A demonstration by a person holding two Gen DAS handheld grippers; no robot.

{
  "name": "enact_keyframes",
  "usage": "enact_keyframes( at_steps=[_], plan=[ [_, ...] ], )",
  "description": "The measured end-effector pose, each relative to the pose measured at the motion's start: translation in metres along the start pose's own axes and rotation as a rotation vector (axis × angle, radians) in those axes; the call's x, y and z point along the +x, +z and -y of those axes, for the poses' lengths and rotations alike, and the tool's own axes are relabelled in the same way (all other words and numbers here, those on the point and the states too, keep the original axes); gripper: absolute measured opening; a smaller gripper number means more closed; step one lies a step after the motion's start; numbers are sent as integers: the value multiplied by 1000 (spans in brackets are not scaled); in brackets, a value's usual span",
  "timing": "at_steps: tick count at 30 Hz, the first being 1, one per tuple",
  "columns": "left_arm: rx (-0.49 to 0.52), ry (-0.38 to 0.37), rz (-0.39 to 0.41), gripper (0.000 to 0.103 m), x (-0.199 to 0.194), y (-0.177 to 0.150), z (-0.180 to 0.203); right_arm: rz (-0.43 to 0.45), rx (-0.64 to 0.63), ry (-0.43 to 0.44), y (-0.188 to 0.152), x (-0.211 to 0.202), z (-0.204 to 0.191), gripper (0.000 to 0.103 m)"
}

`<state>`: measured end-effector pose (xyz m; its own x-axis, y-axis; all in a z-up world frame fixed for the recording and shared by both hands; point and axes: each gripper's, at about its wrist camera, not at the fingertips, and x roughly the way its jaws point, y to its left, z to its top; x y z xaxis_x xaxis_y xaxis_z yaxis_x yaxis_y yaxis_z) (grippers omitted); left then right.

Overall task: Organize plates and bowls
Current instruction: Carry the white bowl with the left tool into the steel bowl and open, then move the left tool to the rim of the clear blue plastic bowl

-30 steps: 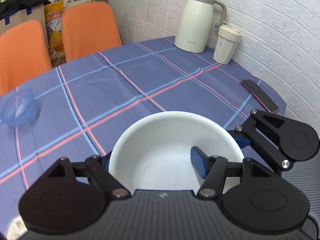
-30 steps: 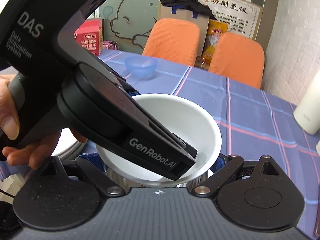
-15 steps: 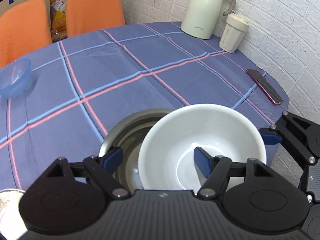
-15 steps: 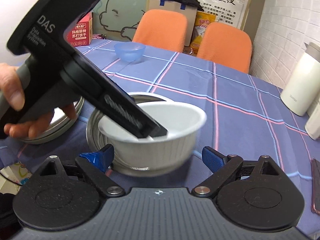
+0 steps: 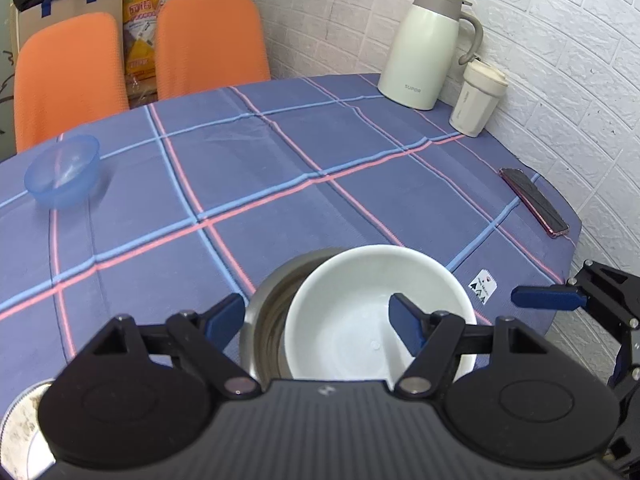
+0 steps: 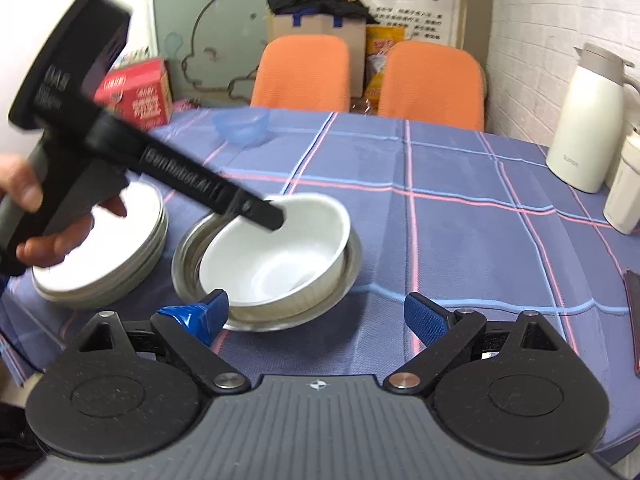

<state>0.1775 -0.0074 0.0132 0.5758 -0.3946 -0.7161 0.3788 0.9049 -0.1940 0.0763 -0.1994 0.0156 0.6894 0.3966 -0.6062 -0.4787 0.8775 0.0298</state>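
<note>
A white bowl (image 5: pixel 348 332) (image 6: pixel 280 264) rests inside a wider steel bowl (image 5: pixel 266 332) (image 6: pixel 188 248), pushed toward its right side. My left gripper (image 5: pixel 314 318) (image 6: pixel 272 218) is open above them: one finger hangs inside the white bowl, the other outside the steel rim. My right gripper (image 6: pixel 316 314) is open just in front of the two bowls, gripping nothing; one of its fingers (image 5: pixel 548 298) shows at the left wrist view's right edge. A stack of pale plates (image 6: pixel 100 256) lies left of the bowls. A small blue bowl (image 5: pixel 62 172) (image 6: pixel 240 124) stands far across the checked tablecloth.
A cream thermos jug (image 5: pixel 428 48), a lidded cup (image 5: pixel 478 100) and a phone (image 5: pixel 534 200) sit along the brick wall side. Two orange chairs (image 5: pixel 210 40) stand behind the table. A red box (image 6: pixel 136 96) is at the far left. A hand (image 6: pixel 24 196) holds the left gripper.
The white bowl, held up close to both cameras a second ago, has come down into the steel bowl. Both grippers have drawn back from it.
</note>
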Motion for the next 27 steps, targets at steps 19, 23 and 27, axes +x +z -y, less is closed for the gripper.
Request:
enact_keyframes(
  at_steps=[19,23,27],
  plan=[
    [-31,21,9,72,-8,-4,-8,-4,83,-9,-1,7,19,82],
    [-45,34,21,72,-18,-8,-18,4,49,6,10,10,9,82],
    [-66,52,40,72,-30,-13,-32,8,-10,25,26,15,-7,82]
  ],
)
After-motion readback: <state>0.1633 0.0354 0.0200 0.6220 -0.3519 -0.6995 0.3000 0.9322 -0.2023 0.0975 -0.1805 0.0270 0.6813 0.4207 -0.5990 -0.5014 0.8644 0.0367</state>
